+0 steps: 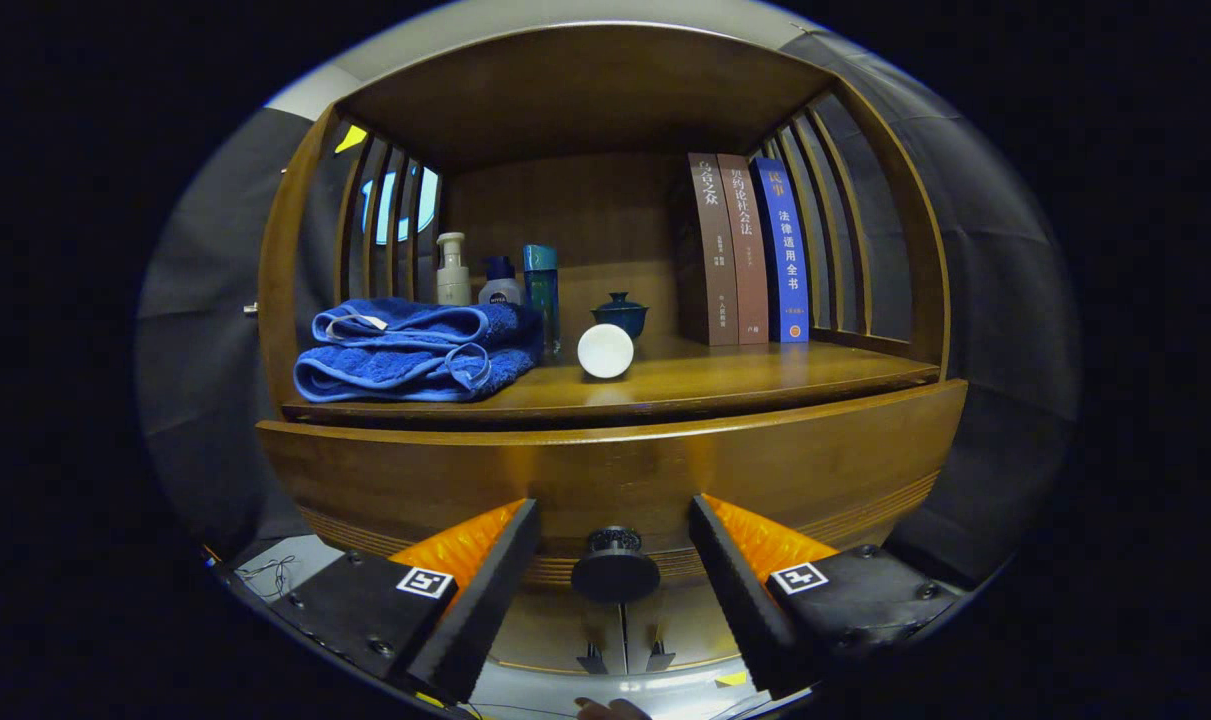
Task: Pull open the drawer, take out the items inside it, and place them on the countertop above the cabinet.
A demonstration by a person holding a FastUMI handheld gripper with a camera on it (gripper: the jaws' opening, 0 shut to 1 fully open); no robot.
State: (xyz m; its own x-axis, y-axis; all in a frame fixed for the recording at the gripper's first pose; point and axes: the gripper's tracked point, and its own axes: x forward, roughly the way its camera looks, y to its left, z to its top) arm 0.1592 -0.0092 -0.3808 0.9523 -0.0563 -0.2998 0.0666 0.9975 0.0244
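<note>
We hold the tool (615, 570) low in front of the cabinet, fingers spread wide w/ the drawer knob (615, 568) sitting between them, touching neither as far as we can tell. The drawer (605, 470) front fills the space just ahead of the fingers; it looks shut or nearly so, & we can't see inside it, so whatever it holds is hidden from us.

Beyond & above the fingers is the table (725, 385) on top of the cabinet. On it: a folded blue towel (415, 350) ahead to the left, bottles (495, 275) behind it, a white round thing (605, 350) straight ahead near the front edge, a small lidded cup (621, 313) just behind that, books (750, 250) upright ahead to the right. This fits either a drawer awaiting a pull or one closed again after emptying; we can't say which.

Risks, as we judge them:
- Knob is small & round; an off-centre pinch could slip off during any pull.
- Pulling at an angle may jam the drawer.
- White round thing sits close to the edge; a jolt to the cabinet might roll it off.
- Free room on the table is mostly right of centre; crowding the left could knock bottles over.
</note>
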